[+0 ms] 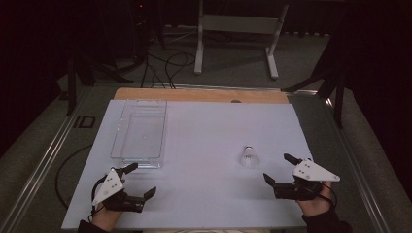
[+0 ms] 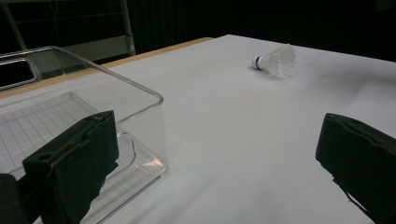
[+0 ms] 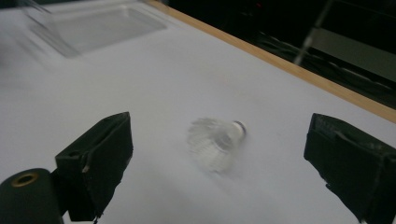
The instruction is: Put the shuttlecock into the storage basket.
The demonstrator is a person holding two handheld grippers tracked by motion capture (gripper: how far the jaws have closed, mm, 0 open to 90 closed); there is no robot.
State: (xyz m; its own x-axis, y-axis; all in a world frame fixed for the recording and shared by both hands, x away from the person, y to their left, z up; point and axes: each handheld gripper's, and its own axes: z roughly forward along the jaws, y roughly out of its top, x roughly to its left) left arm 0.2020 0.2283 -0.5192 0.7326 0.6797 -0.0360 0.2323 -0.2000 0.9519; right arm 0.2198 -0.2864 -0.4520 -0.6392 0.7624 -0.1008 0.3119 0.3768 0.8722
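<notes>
Black jaws of the right gripper fill the near edge of the right gripper view, wide apart, nothing between the pads. Shuttlecock lies on its side on the white table, ahead of the jaws and roughly centred in the gap, not touching either pad. Cork end points away and a bit toward the right-hand jaw, feather skirt faces the camera. In the high view the shuttlecock sits right of table centre, near the right gripper, just beyond and inboard of it.

Step in hand, as I judge it: reach and grasp the shuttlecock with the right gripper. To do it well: advance low over the table until the pads straddle the thing, close on the cork or the skirt base rather than the thin skirt rim, close slowly since it is light and could roll or get crushed. View is slightly blurred, so exact skirt edge is hard to tell.

Left gripper rests at the near left of the table, jaws also apart and empty, just beside the near end of the clear plastic tray. Tray looks empty, well apart from the shuttlecock
</notes>
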